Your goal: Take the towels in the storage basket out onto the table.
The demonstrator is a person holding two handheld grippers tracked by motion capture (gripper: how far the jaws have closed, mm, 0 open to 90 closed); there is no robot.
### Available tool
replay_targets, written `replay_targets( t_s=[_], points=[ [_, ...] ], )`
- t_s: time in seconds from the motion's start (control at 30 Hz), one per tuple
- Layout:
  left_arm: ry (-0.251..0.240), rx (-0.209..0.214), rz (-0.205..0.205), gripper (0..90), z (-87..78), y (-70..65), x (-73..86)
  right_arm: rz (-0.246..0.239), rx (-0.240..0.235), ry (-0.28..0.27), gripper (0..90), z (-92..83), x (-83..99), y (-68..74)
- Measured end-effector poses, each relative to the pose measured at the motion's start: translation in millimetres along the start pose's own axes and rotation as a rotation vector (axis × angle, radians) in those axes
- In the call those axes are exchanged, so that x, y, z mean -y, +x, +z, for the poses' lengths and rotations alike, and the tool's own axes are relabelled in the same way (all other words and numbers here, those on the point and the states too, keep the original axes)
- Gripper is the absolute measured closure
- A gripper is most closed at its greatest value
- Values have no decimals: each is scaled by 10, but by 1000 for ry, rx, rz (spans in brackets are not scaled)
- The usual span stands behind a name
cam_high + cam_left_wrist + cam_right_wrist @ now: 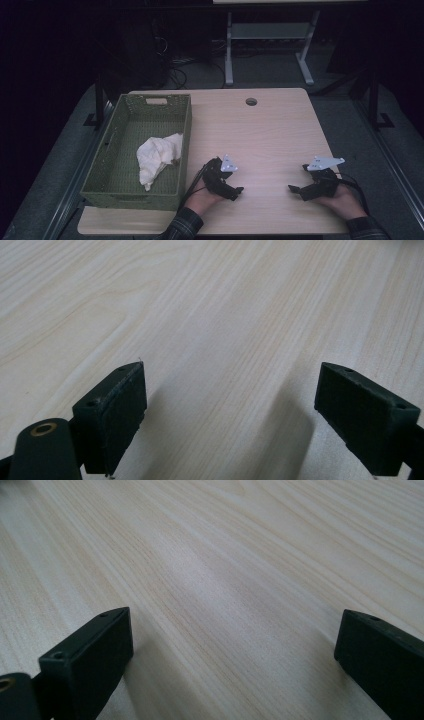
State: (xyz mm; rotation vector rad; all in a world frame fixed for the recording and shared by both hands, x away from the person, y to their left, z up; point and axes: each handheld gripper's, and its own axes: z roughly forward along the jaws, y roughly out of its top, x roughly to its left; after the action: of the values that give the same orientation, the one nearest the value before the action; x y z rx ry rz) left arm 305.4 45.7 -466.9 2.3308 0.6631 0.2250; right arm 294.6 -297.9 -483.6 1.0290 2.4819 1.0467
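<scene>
**Both grippers rest open on the bare tabletop**

Low in the high view, the left gripper [239,190] and right gripper [292,188] lie on the pale wooden table [270,130], jaws spread wide, gripping nothing. The crumpled white cloth [157,157] sits left of centre inside the green woven plastic basket [132,192].

High view dim, underexposed; room behind desk [270,130] near black, detail lost. Desk top only moderately lit, slight grain and softness overall. White cloth [157,157] brightest spot, no clipping. Both gripper views bright, even light on wood grain, mild sheen mid-frame. Soft shadows under black jaws. Jaws near lens slightly soft; far grain blurred.
</scene>
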Motion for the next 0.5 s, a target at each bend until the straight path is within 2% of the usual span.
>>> replay_targets(
  t_s=[0.1,0.13,0.5],
  points=[
    [-5,-15,-10,128,-38,33,-5,3,0,-1,18,1,0,2],
    [-12,-19,-25,128,-42,34,2,3,-1,-1,18,0,0,2],
    [-8,-39,-28,128,-111,30,-27,3,-1,-1,18,1,0,2]
  ],
)
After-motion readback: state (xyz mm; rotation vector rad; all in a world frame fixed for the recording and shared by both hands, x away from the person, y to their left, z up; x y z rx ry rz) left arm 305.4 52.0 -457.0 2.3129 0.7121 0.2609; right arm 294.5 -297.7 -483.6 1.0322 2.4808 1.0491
